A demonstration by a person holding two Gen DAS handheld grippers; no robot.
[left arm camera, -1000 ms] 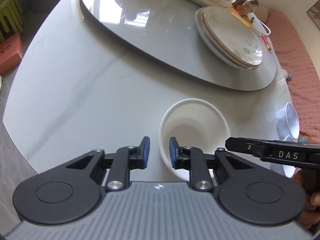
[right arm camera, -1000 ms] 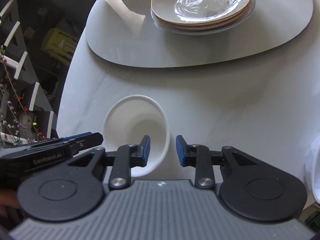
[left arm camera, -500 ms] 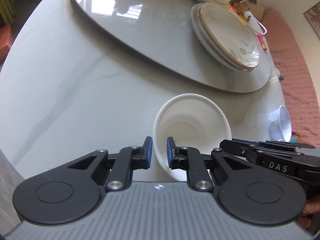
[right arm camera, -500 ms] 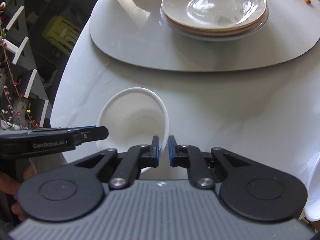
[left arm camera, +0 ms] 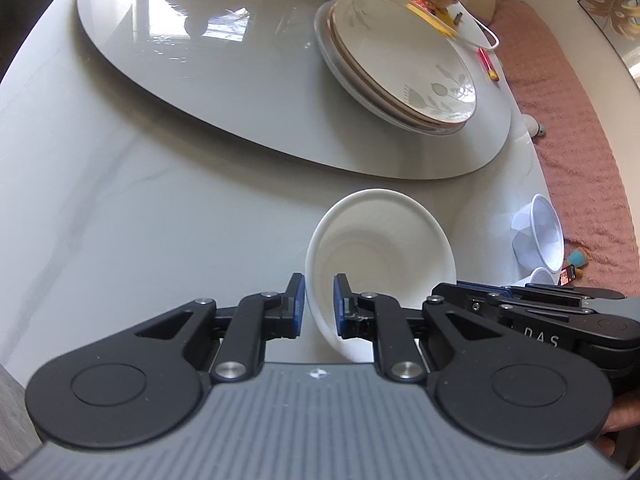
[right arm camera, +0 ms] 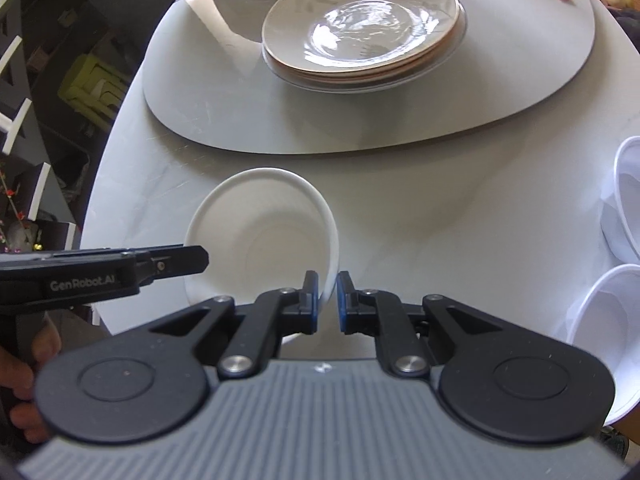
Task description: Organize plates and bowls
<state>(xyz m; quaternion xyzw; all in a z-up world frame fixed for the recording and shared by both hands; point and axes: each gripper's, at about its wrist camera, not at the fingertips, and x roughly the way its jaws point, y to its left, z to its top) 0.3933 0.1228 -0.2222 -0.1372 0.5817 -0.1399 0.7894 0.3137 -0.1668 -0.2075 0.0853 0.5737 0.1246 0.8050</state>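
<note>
Now white bowl [left arm camera: 380,248] rim clamped between left gripper [left arm camera: 318,300] and right gripper [right arm camera: 327,298] pads.

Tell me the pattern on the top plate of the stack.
The top plate is cream with pale grey-green leaf sprigs, clearest in the left wrist view.

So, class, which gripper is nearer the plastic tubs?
Right. Right gripper: beside the plastic tubs. Left gripper: beyond the white bowl, jaws have just been closing on its far rim.

Bowl [left arm camera: 380,248] near rim hidden behind left hand-held gripper [left arm camera: 318,300]. Two white bowls [right arm camera: 624,216] cut off by right edge. Small items [left arm camera: 572,272] beyond counter [left arm camera: 120,208] unidentifiable.
</note>
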